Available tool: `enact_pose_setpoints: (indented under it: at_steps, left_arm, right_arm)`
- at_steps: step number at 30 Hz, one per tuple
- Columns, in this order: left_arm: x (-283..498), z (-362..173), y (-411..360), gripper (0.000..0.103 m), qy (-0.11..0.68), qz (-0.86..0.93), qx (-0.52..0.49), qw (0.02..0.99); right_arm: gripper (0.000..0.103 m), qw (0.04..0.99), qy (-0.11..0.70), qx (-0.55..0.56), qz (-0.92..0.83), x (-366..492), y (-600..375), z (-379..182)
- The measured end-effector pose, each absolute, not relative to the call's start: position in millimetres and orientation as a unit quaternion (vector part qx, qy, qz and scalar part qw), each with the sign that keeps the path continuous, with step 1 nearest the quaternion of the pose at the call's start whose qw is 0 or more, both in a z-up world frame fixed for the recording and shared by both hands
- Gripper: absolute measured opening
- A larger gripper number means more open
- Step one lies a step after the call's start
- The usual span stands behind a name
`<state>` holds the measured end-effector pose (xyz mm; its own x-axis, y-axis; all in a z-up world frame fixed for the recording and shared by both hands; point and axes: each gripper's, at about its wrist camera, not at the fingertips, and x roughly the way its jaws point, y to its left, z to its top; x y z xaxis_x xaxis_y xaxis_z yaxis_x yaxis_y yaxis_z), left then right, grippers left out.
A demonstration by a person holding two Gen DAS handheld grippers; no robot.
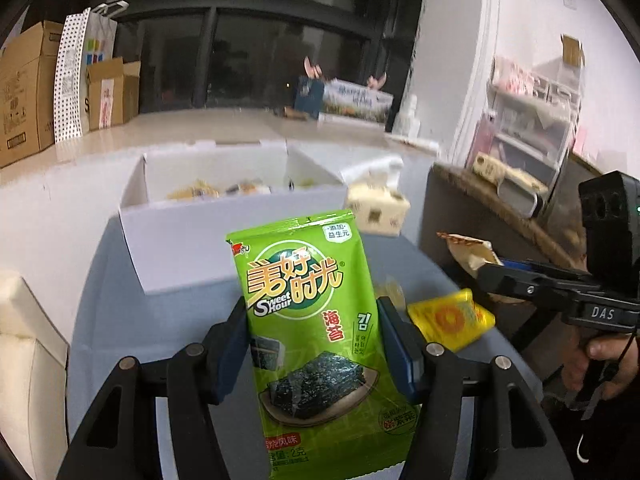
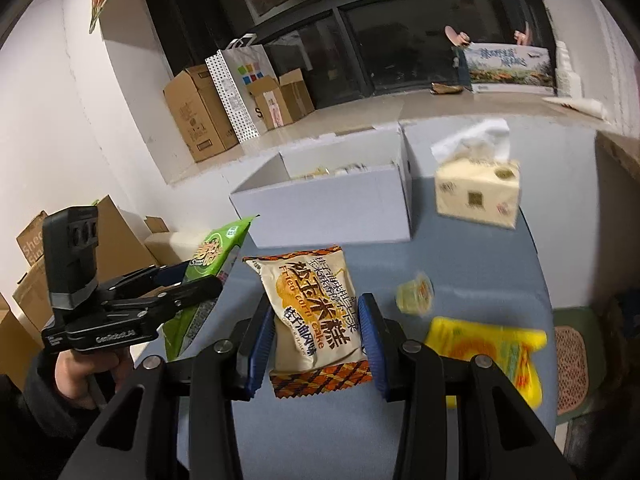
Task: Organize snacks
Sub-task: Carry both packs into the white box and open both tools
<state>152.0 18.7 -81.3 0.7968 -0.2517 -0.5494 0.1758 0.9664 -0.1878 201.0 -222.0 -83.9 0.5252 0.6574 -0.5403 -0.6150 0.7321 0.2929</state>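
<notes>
Snacks inside the white box (image 1: 176,240) blur (unreadable behind its wall).

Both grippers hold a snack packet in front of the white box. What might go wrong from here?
1. The left gripper pinches the limp green seaweed packet by its edges only; it may slip.
2. The right gripper, carrying the corn cake packet, is close by; they may collide at the white box.
</notes>
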Motion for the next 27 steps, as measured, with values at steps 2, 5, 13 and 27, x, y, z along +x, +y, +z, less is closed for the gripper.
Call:
enact_pose_setpoints:
  at_steps: [2,5,13,27]
  left_arm:
    - [162.4,-70.7,28.3,0.066,0.281,-0.110,-0.067,0.951]
    - [186.2,-51.8,47.8,0.066,0.260,-0.103,-0.081,0.957]
    - [277.4,1.0,91.3,0.066,0.235,-0.092,-0.098,0.963]
    - [376.8,-41.8,132.2,0.103,0.314,-0.020,-0.093,0.945]
  right_arm:
    - [0.045,0.872,0.317,0.033,0.372,214.9,-211.7,-74.1]
    - [0.045,0.870,0.312,0.037,0.379,244.3,-193.8,-59.3]
    - [0.045,0.873,0.303,0.056,0.378,339.1,-141.2,-23.4]
    - [0.103,0.874,0.365,0.099,0.307,449.8,-116.5,-44.6]
